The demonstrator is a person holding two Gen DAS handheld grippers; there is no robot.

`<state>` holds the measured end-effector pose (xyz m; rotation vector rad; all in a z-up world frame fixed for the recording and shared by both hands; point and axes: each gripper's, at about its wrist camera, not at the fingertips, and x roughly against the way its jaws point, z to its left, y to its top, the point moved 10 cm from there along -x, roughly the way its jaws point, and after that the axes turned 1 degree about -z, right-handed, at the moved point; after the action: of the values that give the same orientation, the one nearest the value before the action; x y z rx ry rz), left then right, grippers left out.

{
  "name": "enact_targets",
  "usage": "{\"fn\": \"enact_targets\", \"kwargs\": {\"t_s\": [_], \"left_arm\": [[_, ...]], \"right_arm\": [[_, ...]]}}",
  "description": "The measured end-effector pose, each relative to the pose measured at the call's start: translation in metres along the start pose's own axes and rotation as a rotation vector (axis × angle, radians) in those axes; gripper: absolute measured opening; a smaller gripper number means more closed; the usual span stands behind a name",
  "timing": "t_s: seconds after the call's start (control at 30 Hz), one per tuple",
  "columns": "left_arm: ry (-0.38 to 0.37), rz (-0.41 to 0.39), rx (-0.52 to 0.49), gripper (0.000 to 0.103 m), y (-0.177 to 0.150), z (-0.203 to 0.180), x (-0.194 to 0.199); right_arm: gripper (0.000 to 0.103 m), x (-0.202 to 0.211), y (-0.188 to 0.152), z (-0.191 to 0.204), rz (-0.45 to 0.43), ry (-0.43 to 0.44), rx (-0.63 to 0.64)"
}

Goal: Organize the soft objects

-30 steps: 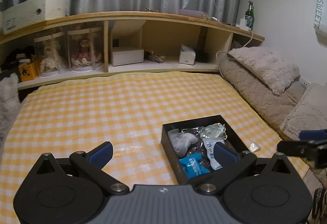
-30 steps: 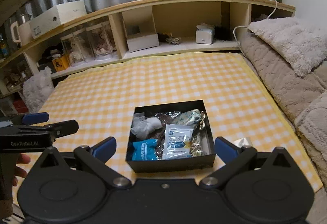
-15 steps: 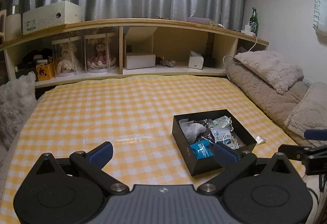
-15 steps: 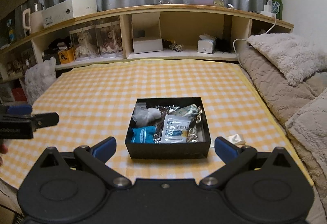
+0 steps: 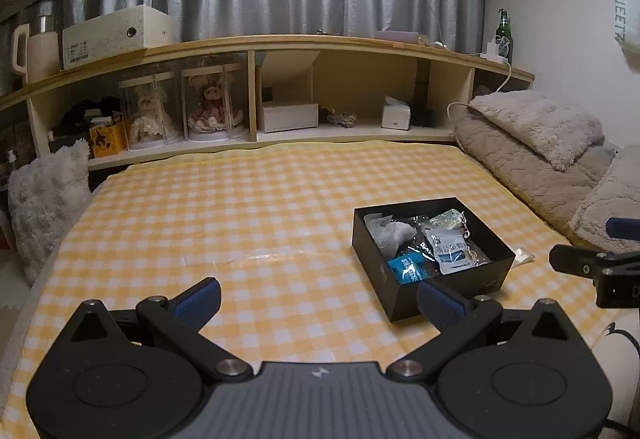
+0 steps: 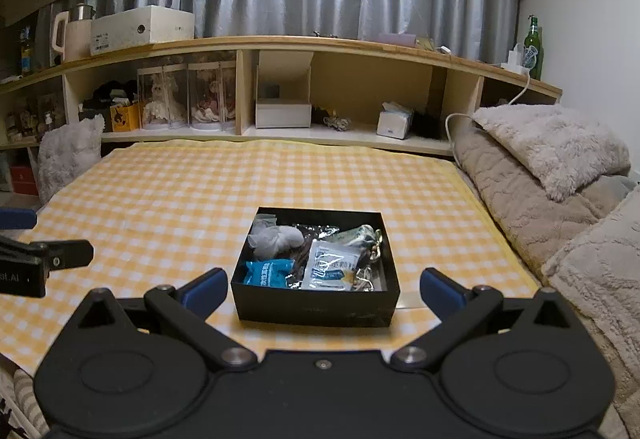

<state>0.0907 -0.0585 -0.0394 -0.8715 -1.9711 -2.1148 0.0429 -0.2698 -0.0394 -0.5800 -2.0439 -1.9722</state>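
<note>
A black open box sits on the yellow checked cloth. Inside lie a white soft cloth, a blue packet, a white printed packet and foil wrappers. My left gripper is open and empty, held back from the box's near left corner. In the right wrist view the box is dead ahead, holding the white cloth, blue packet and white packet. My right gripper is open, its fingers wider than the box and short of it.
A small clear packet lies on the cloth right of the box. Fluffy beige pillows and blankets are piled along the right side. A wooden shelf unit with boxes and doll cases runs behind. A grey fluffy cushion stands at the left.
Both grippers have drawn back and risen, so the box looks farther off and more of the shelf and curtain shows. Both stay open and empty.
</note>
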Motion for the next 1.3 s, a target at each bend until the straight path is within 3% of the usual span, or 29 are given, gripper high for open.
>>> {"fn": "enact_targets", "kwargs": {"t_s": [0.33,1.3], "left_arm": [[0.012,0.0,-0.016,0.103,-0.0033,-0.0006,0.0004],[0.026,0.0,0.008,0.103,-0.0021,0.0051,0.0007]], "right_arm": [[0.103,0.0004,-0.0058,-0.0061,-0.003,0.002,-0.059],[0.103,-0.0001,-0.0067,-0.0053,0.003,-0.004,-0.035]]}}
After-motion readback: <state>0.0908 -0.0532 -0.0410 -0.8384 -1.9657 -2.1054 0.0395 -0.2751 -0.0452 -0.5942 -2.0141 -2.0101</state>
